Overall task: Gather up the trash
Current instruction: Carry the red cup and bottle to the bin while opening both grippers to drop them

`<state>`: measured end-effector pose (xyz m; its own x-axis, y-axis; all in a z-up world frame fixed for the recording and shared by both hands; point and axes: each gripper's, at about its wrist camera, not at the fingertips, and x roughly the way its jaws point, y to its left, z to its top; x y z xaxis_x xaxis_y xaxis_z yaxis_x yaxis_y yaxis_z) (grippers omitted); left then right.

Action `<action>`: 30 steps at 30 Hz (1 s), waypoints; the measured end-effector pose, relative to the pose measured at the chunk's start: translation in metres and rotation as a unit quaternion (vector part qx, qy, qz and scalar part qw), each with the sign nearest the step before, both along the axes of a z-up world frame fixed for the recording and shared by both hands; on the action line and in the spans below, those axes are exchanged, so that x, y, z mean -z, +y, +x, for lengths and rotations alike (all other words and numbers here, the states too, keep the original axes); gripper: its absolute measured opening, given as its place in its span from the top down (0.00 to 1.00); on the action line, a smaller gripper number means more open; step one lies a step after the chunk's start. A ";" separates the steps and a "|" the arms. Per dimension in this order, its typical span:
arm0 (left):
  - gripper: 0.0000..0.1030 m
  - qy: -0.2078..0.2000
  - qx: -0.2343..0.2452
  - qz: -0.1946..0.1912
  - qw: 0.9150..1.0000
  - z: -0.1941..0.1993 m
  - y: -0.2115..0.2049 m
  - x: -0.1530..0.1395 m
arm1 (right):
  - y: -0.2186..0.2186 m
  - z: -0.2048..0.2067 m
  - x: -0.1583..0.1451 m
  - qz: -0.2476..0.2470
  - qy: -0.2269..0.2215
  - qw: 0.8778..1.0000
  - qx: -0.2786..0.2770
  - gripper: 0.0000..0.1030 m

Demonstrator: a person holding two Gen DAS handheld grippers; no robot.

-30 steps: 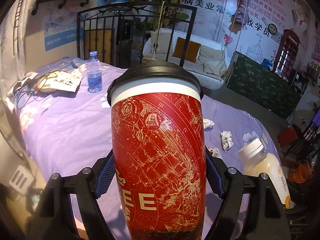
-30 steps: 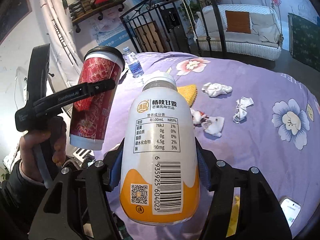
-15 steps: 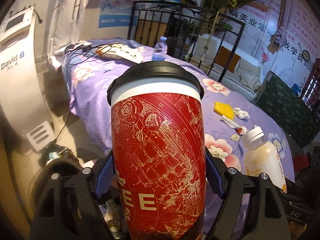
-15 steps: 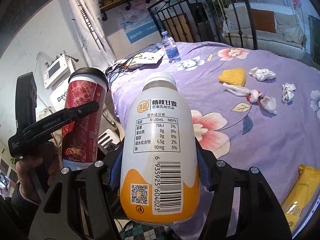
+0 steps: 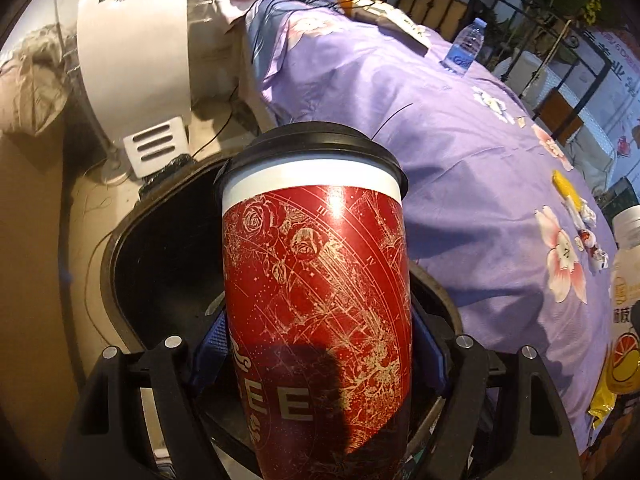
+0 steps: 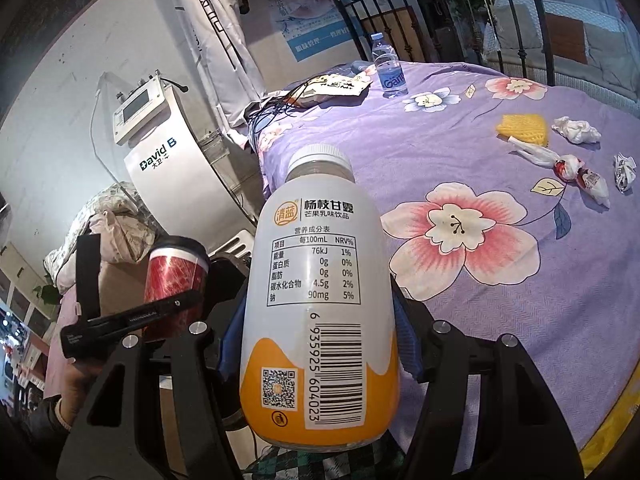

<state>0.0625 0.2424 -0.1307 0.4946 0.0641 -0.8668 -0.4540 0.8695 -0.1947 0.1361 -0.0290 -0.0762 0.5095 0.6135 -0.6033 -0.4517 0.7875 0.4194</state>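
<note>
Hovering cup over bin rim (open).

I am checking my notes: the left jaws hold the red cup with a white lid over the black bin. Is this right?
Not quite: the lid is black, not white, as the left wrist view shows. The left jaws do hold the red cup over the black bin.

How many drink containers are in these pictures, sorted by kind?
Bottles: 2 (mango drink bottle, water bottle)
Cups: 1 (red cup)
Total: 3
</note>
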 end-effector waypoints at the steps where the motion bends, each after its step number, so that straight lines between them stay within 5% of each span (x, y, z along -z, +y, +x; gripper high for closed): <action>1: 0.26 0.010 -0.004 -0.008 1.000 0.001 0.002 0.008 | 0.001 0.000 0.000 -0.001 0.001 1.000 -0.001 0.40; 11: 0.24 0.106 -0.010 -0.071 0.992 0.013 0.009 0.058 | 0.000 0.001 0.006 -0.007 0.006 1.000 0.000 0.40; 19: 0.19 0.062 -0.029 -0.044 0.997 0.003 0.021 0.021 | 0.016 0.001 0.012 -0.006 0.016 0.999 -0.035 0.40; 30: 0.12 -0.027 -0.097 0.026 0.995 -0.018 0.048 -0.045 | 0.092 -0.012 0.031 -0.020 0.043 0.982 -0.181 0.40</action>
<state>0.0442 0.2908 -0.0860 0.5147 0.2077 -0.8318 -0.6049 0.7755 -0.1806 0.1243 0.0630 -0.1068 0.2087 0.7206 -0.6612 -0.6698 0.5979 0.4403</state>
